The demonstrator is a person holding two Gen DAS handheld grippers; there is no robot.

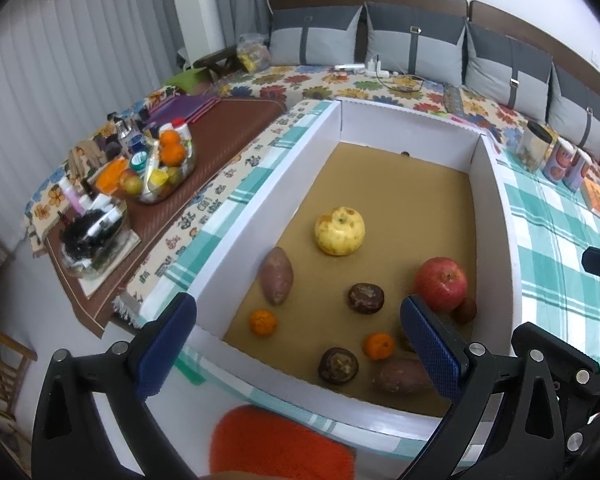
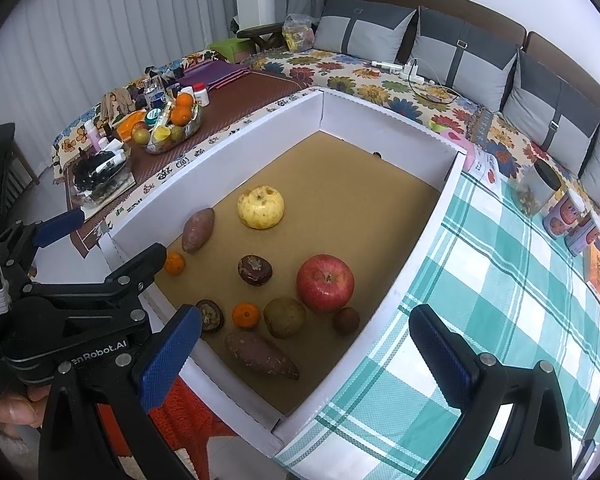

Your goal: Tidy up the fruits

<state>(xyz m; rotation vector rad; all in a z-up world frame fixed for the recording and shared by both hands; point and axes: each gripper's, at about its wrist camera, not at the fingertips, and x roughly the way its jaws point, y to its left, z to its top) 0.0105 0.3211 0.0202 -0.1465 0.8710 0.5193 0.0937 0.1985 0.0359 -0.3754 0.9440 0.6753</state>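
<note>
The left gripper (image 1: 296,344) hides part of a sweet potato (image 1: 400,376) at the near wall of the box (image 1: 404,128), which holds the fruit, red apple (image 2: 325,283) central. Both the left and right gripper (image 2: 304,352) gape empty.

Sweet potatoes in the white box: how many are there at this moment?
2. One sweet potato lies near the left wall beside the yellow apple; the other sweet potato lies at the near end, below the small orange. None seems hidden.
</note>
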